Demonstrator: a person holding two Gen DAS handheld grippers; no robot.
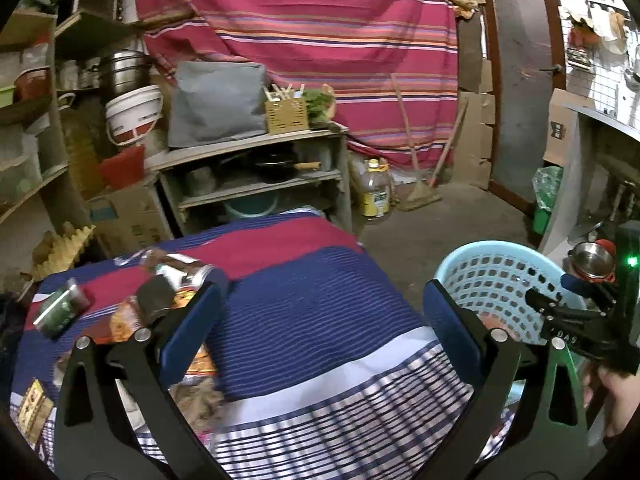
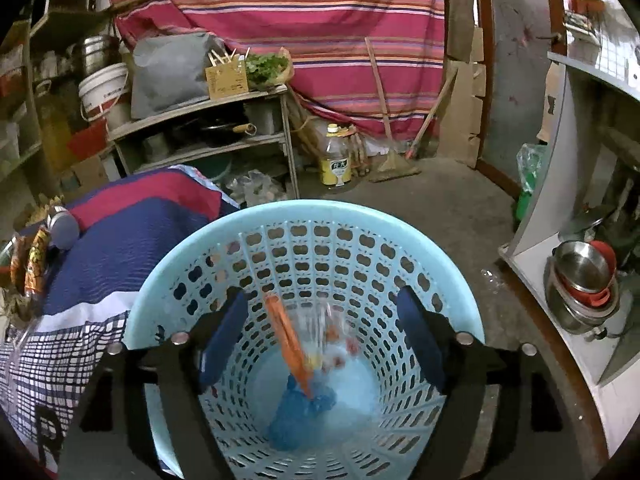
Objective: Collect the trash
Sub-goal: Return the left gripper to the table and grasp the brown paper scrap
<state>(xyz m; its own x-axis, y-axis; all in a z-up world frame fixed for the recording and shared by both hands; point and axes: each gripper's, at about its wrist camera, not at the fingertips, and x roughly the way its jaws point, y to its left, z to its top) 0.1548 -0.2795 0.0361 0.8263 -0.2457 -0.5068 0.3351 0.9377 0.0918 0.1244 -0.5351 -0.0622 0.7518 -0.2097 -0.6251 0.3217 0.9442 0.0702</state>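
My left gripper [image 1: 322,300] stands open over a blue, red and white striped cloth [image 1: 304,300], nothing between its pads. Left of it lie pieces of trash: a silvery foil wrapper [image 1: 184,272], an orange wrapper [image 1: 124,320] and a green-labelled pack [image 1: 60,312]. The light blue perforated basket [image 1: 492,276] stands to the right, with my right gripper [image 1: 556,292] above it. In the right wrist view that gripper [image 2: 322,300] is open over the basket [image 2: 312,216]. A blurred clear wrapper with an orange strip [image 2: 288,336] is inside, untouched by the pads, above a crumpled blue bag [image 2: 296,412].
A wooden shelf unit [image 1: 256,148] with pans stands behind the cloth. An oil bottle [image 1: 374,192] and a broom [image 1: 420,192] are on the concrete floor by the striped curtain. Steel bowls [image 2: 584,280] sit on a low shelf at the right, a green bag [image 1: 546,196] beyond.
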